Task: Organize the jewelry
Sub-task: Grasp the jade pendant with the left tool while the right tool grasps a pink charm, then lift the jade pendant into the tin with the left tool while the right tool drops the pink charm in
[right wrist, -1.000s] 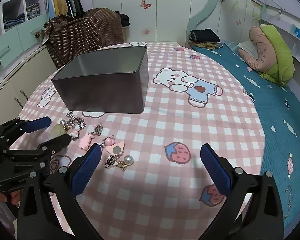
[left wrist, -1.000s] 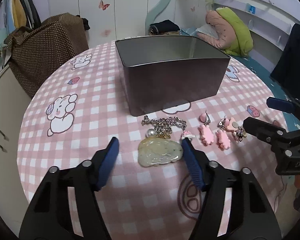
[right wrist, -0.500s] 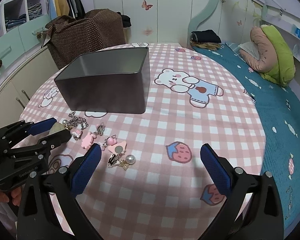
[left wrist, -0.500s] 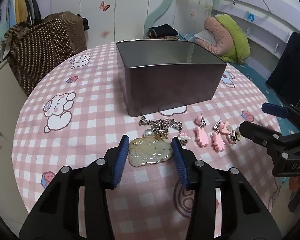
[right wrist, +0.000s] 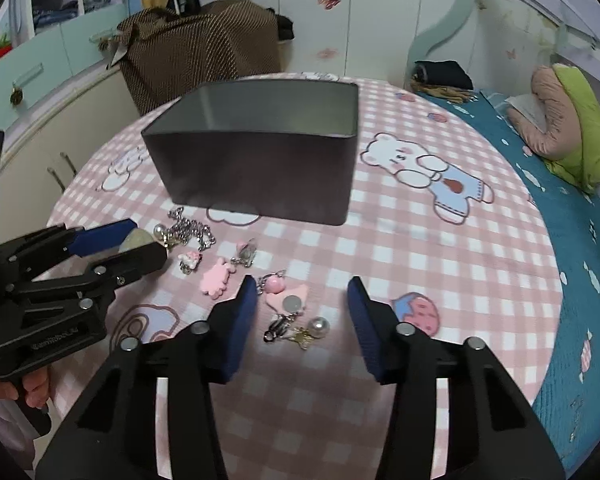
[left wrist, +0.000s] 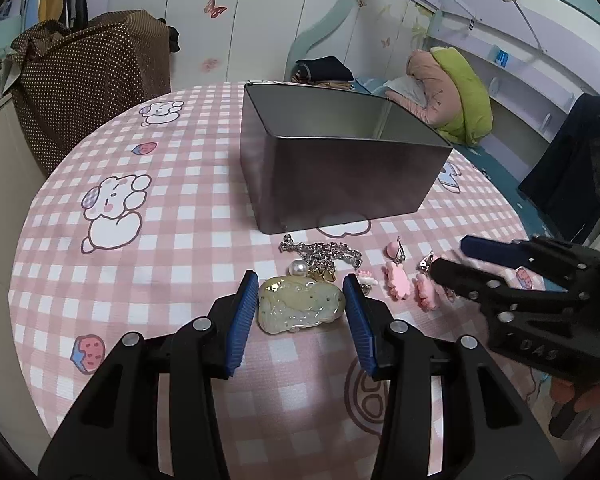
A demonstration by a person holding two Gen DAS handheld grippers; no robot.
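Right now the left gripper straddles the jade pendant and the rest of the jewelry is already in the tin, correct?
Not quite. The left gripper does straddle the jade pendant, but the rest of the jewelry is not in the tin: the chain and pink charms lie on the tablecloth in front of it, as the left wrist view shows.

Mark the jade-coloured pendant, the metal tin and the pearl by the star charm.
jade-coloured pendant (left wrist: 301, 305), left wrist view, centre of its carved face
metal tin (right wrist: 260, 168), right wrist view, near side wall
pearl (right wrist: 319, 326), right wrist view, middle of the bead
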